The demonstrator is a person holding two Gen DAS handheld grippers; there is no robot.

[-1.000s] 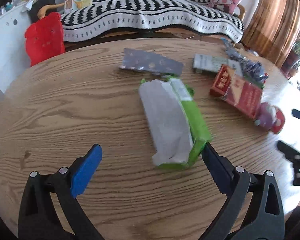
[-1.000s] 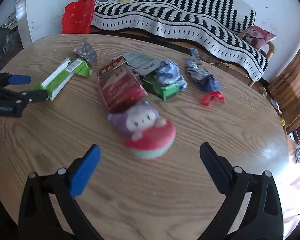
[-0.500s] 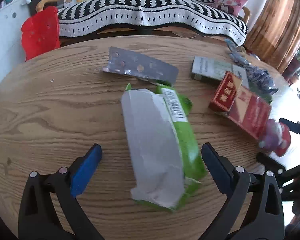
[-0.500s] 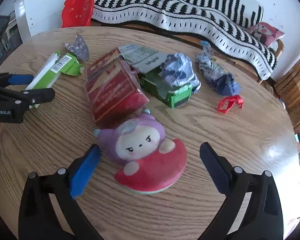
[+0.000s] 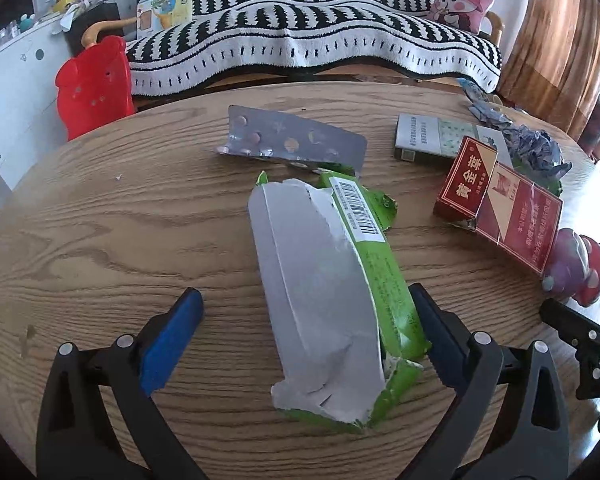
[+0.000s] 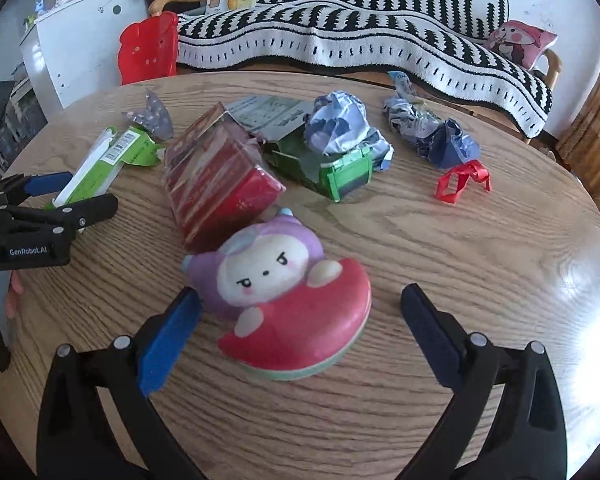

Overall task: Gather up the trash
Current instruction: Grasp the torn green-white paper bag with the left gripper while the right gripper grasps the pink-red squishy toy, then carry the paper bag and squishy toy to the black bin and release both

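A torn green and grey wrapper (image 5: 332, 280) lies on the round wooden table (image 5: 100, 216). My left gripper (image 5: 306, 320) is open with the wrapper's near end between its fingers; it shows at the left of the right wrist view (image 6: 72, 196). My right gripper (image 6: 296, 320) is open around a pink and red plush toy (image 6: 284, 300). Behind the toy lie a red cigarette box (image 6: 216, 184), a green box (image 6: 332, 164), crumpled blue paper (image 6: 344, 128), a blue crumpled wrapper (image 6: 432, 132) and a red ribbon (image 6: 462, 180). A silver pill blister (image 5: 296, 140) lies beyond the green wrapper.
A sofa with a black and white striped blanket (image 5: 308, 40) stands behind the table. A red plastic chair (image 5: 96, 84) and a white cabinet (image 5: 8, 92) are at the far left. Brown curtains (image 5: 560, 40) hang at the right.
Both grippers have moved forward. The green wrapper now lies between the left fingers, and the plush toy now sits between the right fingers. Both stay open.
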